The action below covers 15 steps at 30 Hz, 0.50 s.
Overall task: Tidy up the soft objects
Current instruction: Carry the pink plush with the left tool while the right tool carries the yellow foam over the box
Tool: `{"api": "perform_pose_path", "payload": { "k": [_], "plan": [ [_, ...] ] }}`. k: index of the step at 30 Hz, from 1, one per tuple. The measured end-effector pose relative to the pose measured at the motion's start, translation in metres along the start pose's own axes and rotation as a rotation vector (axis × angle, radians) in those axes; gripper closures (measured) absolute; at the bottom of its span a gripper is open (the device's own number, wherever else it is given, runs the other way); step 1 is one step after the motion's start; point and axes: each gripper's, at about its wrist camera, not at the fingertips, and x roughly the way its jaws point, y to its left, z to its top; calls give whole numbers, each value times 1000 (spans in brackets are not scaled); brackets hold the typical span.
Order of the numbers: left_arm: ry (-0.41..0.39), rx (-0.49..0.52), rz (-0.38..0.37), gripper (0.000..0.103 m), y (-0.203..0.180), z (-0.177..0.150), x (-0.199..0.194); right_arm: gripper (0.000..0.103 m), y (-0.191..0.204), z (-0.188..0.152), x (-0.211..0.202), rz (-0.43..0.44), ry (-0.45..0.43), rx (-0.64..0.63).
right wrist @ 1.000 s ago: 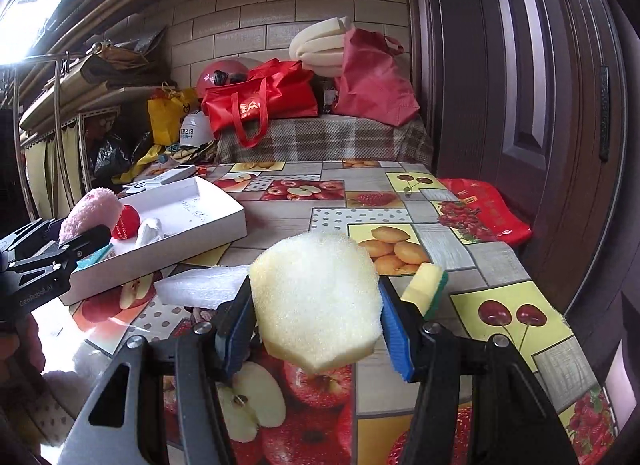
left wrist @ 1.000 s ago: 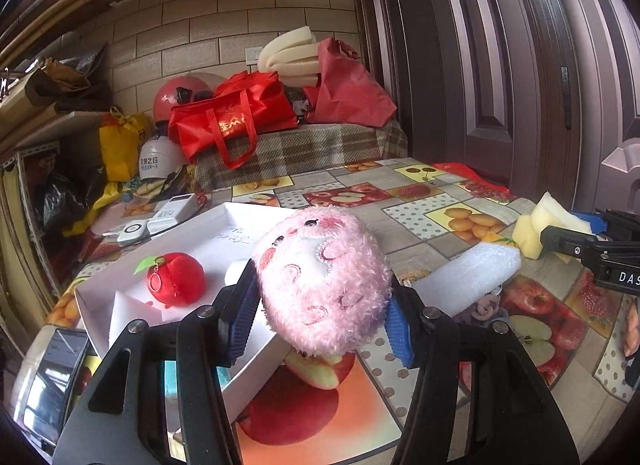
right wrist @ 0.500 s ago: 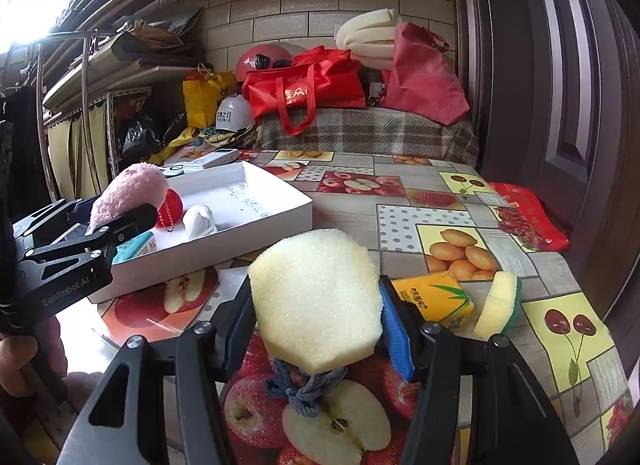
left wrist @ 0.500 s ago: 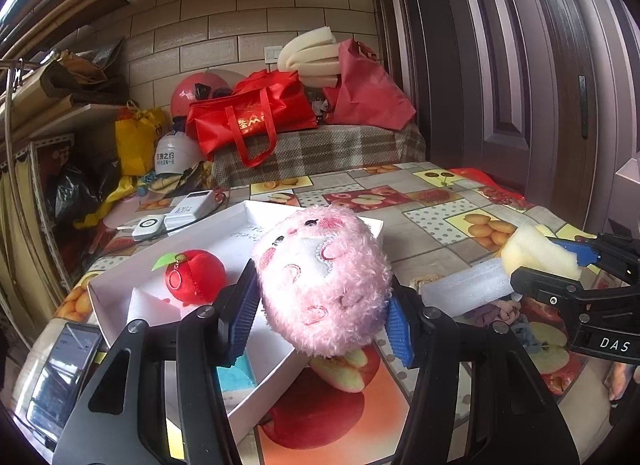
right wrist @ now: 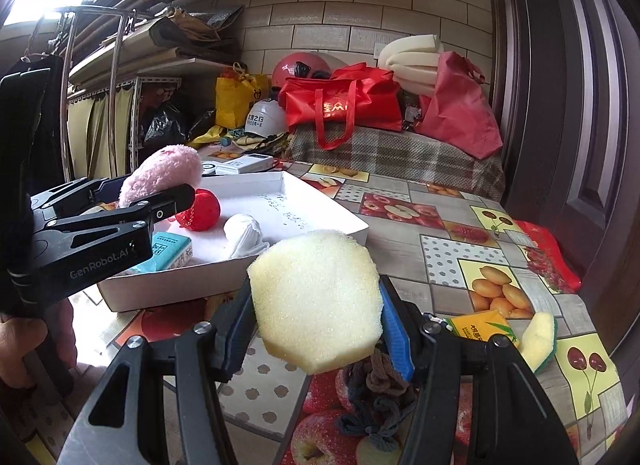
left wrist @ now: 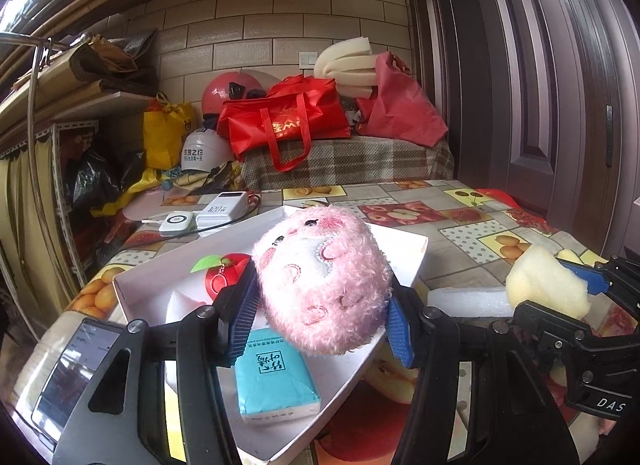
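My left gripper (left wrist: 320,321) is shut on a pink plush toy (left wrist: 320,285) and holds it above the white box (left wrist: 404,245). The box holds a red plush apple (left wrist: 222,275), a teal tissue pack (left wrist: 272,381) and a white soft piece (right wrist: 244,231). My right gripper (right wrist: 316,321) is shut on a pale yellow sponge (right wrist: 316,297), held above the table just right of the box (right wrist: 332,221). In the left wrist view the sponge (left wrist: 548,285) shows at right. The left gripper (right wrist: 152,193) with the plush (right wrist: 160,173) shows in the right wrist view.
On the fruit-print tablecloth lie a knotted dark cord (right wrist: 376,393), a yellow packet (right wrist: 480,327), a yellow-green sponge (right wrist: 540,339) and a white foam strip (left wrist: 468,297). A phone (left wrist: 76,369) lies at the left edge. Power banks (left wrist: 224,209) sit behind the box.
Both grippers have moved left toward the box with their loads. The plush now hangs over the box's inside, and the sponge is closer to the box's right side.
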Motion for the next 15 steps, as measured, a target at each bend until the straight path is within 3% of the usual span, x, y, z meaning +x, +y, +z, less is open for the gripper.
{"api": "perform_pose_path", "payload": {
  "k": [7, 15],
  "plan": [
    [0, -25, 23, 47, 14, -1, 1, 46, -30, -2, -25, -39, -100, 153],
    [-7, -21, 59, 47, 21, 1, 3, 46, 2, 1, -2, 34, -14, 87]
  ]
}}
